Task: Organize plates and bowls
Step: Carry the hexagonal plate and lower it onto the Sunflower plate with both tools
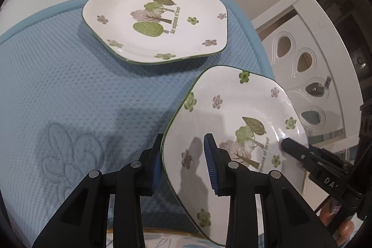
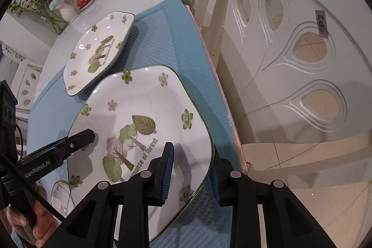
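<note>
Near plate (image 1: 234,122) between both hand-held grippers, second plate (image 1: 155,18) beyond.

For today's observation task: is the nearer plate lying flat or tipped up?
Tipped: the nearer plate slants above the blue mat, its opposite rims between both tongs.

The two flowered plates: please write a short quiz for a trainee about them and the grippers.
1. True or false: the near plate is held by both grippers.
2. On what does the far plate lie?
3. The left gripper holds the near plate by: A its rim, B its middle, C nothing.

Key
1. True; the right gripper clamps the opposite rim.
2. On the blue mat, partly over its far edge.
3. A.
</note>
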